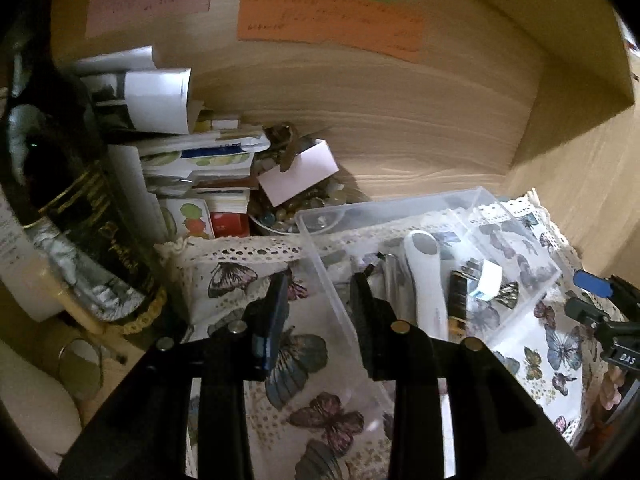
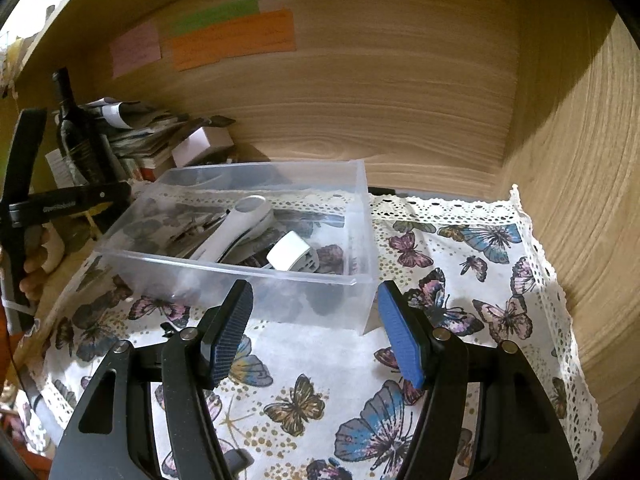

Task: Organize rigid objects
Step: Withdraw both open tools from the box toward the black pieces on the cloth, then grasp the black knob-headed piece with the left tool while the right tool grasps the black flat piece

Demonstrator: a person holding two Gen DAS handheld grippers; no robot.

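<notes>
A clear plastic bin stands on a butterfly-print cloth inside a wooden cabinet. It holds a white handheld device, a white adapter and dark small items. My left gripper is open, its jaws straddling the bin's left wall; the white device lies just right of its right finger. My right gripper is open and empty, just in front of the bin's near wall. The left gripper also shows at the left edge of the right wrist view.
A dark wine bottle, a stack of papers and booklets and a bowl of pebbles crowd the back left. Coloured notes are stuck on the back wall. The cabinet's side wall rises at the right.
</notes>
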